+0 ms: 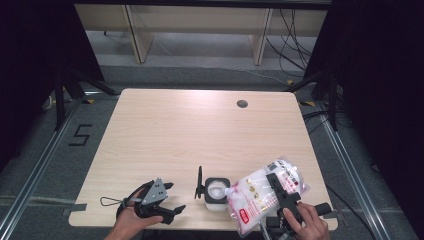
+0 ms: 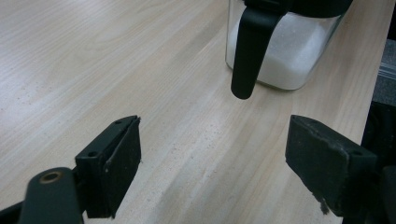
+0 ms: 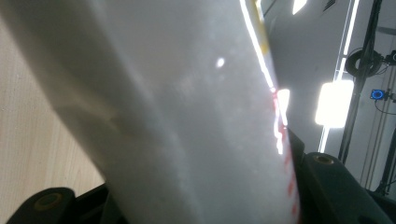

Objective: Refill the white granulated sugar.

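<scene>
A clear square container [image 1: 217,194] with a black rim stands near the table's front edge and holds white granules. Its black lid [image 1: 199,182] is flipped up on its left side. My right gripper [image 1: 276,182] is shut on a plastic pouch [image 1: 255,192] of white granules, tilted with its spout [image 1: 229,190] at the container's right rim. In the right gripper view the pouch [image 3: 187,116] sits between both jaws. My left gripper [image 1: 175,197] rests open on the table left of the container. In the left gripper view the container [image 2: 285,56] and its hanging lid [image 2: 250,51] lie ahead of the bare pads [image 2: 123,163].
The wooden table [image 1: 200,130] has a round cable hole [image 1: 242,104] at its far right. A thin wire loop [image 1: 110,201] trails left from the left gripper. Dark stands and cables flank the table on the floor.
</scene>
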